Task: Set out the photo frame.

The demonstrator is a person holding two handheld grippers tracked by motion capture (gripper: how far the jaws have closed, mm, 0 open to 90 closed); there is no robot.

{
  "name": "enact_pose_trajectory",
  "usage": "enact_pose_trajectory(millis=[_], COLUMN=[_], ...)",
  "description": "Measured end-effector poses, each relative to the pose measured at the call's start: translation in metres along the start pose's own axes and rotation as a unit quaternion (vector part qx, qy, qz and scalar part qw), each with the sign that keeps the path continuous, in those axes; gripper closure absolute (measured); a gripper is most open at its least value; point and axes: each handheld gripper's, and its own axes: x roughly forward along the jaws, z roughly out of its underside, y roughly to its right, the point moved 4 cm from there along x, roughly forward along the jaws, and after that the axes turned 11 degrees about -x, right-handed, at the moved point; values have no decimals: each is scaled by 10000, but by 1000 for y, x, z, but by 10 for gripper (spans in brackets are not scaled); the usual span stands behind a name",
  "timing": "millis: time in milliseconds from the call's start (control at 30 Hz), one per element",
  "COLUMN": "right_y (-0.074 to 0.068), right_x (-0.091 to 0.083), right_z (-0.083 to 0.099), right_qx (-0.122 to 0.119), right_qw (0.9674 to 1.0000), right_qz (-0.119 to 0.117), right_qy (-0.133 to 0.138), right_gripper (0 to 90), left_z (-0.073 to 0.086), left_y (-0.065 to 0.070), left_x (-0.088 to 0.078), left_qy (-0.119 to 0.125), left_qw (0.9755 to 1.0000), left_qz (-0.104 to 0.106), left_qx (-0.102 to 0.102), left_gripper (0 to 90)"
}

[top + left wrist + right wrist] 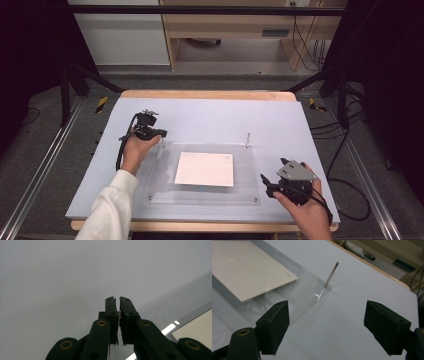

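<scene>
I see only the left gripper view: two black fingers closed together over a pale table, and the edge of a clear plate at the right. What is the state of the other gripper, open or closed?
Observer: Open. The right gripper has its fingers wide apart, with nothing between them.
Operator: Does anything stand on the plate?
Observer: Yes. A thin upright metal pin stands at the far right corner of the clear acrylic plate.
Operator: And the pale sheet at my right edge?
Observer: It is a white square sheet, lying flat at the middle of the plate.
</scene>
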Motion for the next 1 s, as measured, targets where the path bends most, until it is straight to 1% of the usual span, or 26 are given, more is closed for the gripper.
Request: enact_pose_trajectory(millis=[33, 67, 100, 133, 167, 233, 267, 300, 367, 400, 433, 500, 667, 700, 733, 800, 833, 900, 933, 967, 1000], right_y=[-3, -3, -6, -6, -13, -22, -22, -26, -36, -36, -38, -44, -59, -59, -64, -66, -70, -72, -72, -73, -73], right_x=[-6, -6, -10, -10, -12, -12, -12, -13, -12, -12, -11, -9, -4, -4, -1, 0, 3, 3, 3, 3, 4], right_z=[9, 9, 17, 17, 24, 31, 31, 34, 41, 41, 44, 49, 52, 52, 52, 51, 50, 45, 45, 40, 38], right_qx=[-14, -14, -67, -67, -90, -184, -184, -273, -363, -363, -423, -426, -618, -618, -706, -710, -770, -823, -823, -845, -892], right_qw=[10000, 10000, 10000, 10000, 9999, 9996, 9996, 9992, 9985, 9985, 9981, 9975, 9951, 9951, 9940, 9937, 9928, 9923, 9923, 9921, 9916], right_qz=[25, 25, 4, 4, -83, -195, -195, -237, -320, -320, -329, -452, -710, -710, -805, -841, -908, -925, -925, -917, -931], right_qy=[-19, -19, -51, -51, -73, -123, -123, -171, -255, -255, -288, -327, -289, -289, -236, -204, -128, -3, -3, 111, 139], right_gripper=[249, 249, 294, 294, 309, 335, 335, 339, 364, 364, 374, 388, 404, 404, 385, 377, 362, 355, 355, 349, 346], left_z=[0, 0, 0, 0, 0, 0, 0, 0, 0, 0, 0, 0, 0, 0, 0, 0, 0, 0, 0, -1, -1], left_y=[0, 0, 0, 0, 0, 0, 0, 0, 1, 1, 0, 1, 1, 1, 1, 1, 1, 1, 1, 0, 1], left_x=[0, 0, 0, 0, 0, 0, 0, 0, 0, 0, 0, 0, 0, 0, 0, 0, 0, 0, 0, 0, 0], left_qy=[-1, -2, 0, 1, -4, -6, -9, -4, -6, -6, -12, -12, -22, -22, -31, -34, -42, -57, -57, -65, -69], left_qw=[10000, 10000, 10000, 10000, 10000, 10000, 10000, 10000, 10000, 10000, 10000, 10000, 10000, 10000, 10000, 10000, 10000, 10000, 10000, 10000, 10000], left_qz=[-6, -6, -3, -8, -13, -14, -13, -12, -15, -15, -14, -15, -10, -10, -13, -14, -10, -16, -16, -16, -20], left_qx=[3, 0, -5, -6, -7, -2, 1, 1, 0, 0, -2, 4, -14, -14, -13, -10, -6, 22, 22, 24, 27], left_gripper=[849, 849, 849, 849, 849, 849, 849, 849, 849, 849, 849, 849, 849, 849, 849, 849, 849, 849, 849, 849, 849])
